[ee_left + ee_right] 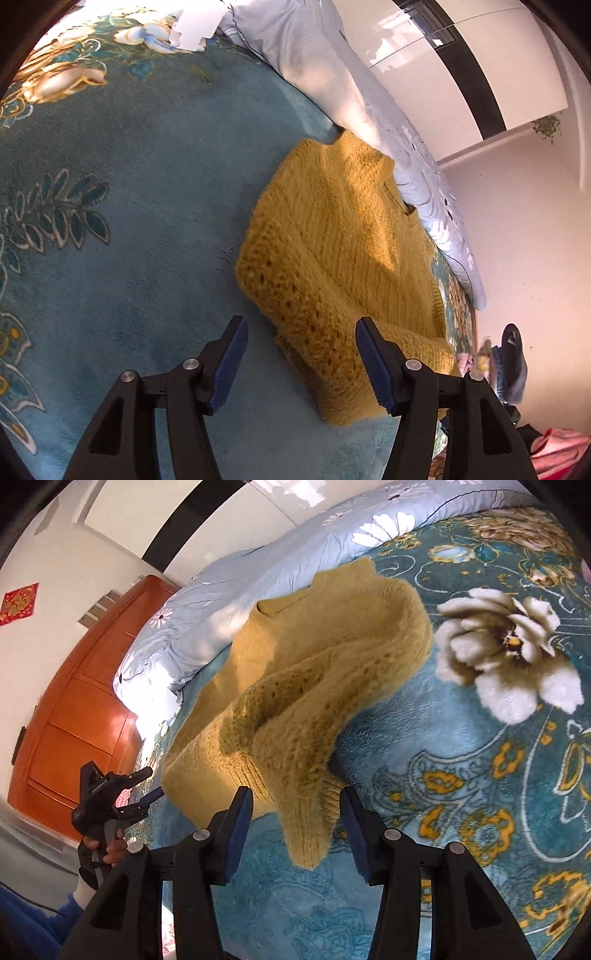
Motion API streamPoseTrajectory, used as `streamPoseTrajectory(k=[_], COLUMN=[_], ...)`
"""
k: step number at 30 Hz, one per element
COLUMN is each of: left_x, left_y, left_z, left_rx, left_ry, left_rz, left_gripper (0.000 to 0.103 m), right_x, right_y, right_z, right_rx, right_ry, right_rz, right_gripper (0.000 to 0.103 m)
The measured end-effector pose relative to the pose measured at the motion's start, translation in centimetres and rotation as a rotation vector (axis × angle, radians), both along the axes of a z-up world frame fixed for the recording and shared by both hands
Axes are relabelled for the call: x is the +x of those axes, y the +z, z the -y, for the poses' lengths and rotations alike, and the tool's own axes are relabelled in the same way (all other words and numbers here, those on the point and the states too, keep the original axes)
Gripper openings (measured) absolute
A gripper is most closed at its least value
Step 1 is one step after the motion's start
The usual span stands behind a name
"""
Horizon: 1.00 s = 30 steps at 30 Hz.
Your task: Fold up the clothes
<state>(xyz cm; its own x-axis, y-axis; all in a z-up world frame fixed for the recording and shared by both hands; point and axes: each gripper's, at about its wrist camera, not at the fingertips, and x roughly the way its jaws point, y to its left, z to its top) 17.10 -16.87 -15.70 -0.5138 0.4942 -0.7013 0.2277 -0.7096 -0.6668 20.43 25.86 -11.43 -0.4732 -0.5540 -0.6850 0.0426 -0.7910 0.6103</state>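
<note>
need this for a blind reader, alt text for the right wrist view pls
A yellow knitted sweater lies partly folded on a teal flowered blanket, one sleeve end reaching between the open right gripper, its fingers not pressing it. At the left edge a hand holds the left gripper, also open.

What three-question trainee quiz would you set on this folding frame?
1. True or false: the sweater is clamped in the left gripper.
2. What does the sweater lie on? A. a bare floor B. the blanket C. a chair
3. Fill in: the duvet beside the sweater's collar is light ____ with white flowers.

Key: 1. False: both the left gripper and the right gripper are open, no pad pressing on the knit. 2. B. 3. blue.
</note>
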Motion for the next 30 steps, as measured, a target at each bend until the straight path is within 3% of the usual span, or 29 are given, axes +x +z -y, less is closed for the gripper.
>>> streamPoseTrajectory(k=[3,5,6,12,15,16,18,23,26,30], left_x=[-0.4,-0.7,-0.8,-1.2,-1.3,-1.3,-1.2,-0.3,-0.4,-0.6], left_y=[-0.1,0.3,0.5,2.6,3.1,3.0,2.6,0.7,-0.7,-1.8], left_z=[-1.0,-1.5,-1.7,-2.2,-2.3,-2.3,-2.4,-2.0,-2.5,-4.9], left_rx=[-0.012,-0.014,-0.018,-0.04,-0.032,-0.033,-0.037,-0.053,-0.056,-0.124], left_ry=[-0.011,-0.016,-0.02,-0.043,-0.044,-0.047,-0.052,-0.037,-0.054,-0.109], left_rz=[-0.003,-0.007,-0.015,-0.073,-0.089,-0.086,-0.076,-0.027,0.017,0.019], left_gripper=[0.065,0.065,0.065,0.066,0.07,0.07,0.07,0.07,0.07,0.07], right_x=[-0.5,-0.7,-0.7,-0.1,-0.6,-1.0,-1.4,-1.3,-1.0,-1.5], right_y=[-0.6,-0.7,-0.5,5.1,7.3,7.8,7.5,3.9,2.3,1.8], right_z=[1.8,2.1,2.0,-0.3,-4.0,-4.5,-5.5,-7.1,-8.8,-9.6], right_rx=[0.067,0.026,-0.004,-0.239,-0.315,-0.259,-0.19,-0.174,-0.212,-0.236], right_ry=[0.006,-0.005,-0.013,0.014,-0.073,-0.096,-0.122,-0.177,-0.214,-0.236], right_rz=[0.036,0.057,0.062,-0.085,-0.141,-0.146,-0.125,-0.024,0.017,0.03], right_gripper=[0.048,0.019,0.011,0.01,0.01,0.01,0.01,0.01,0.01,0.01])
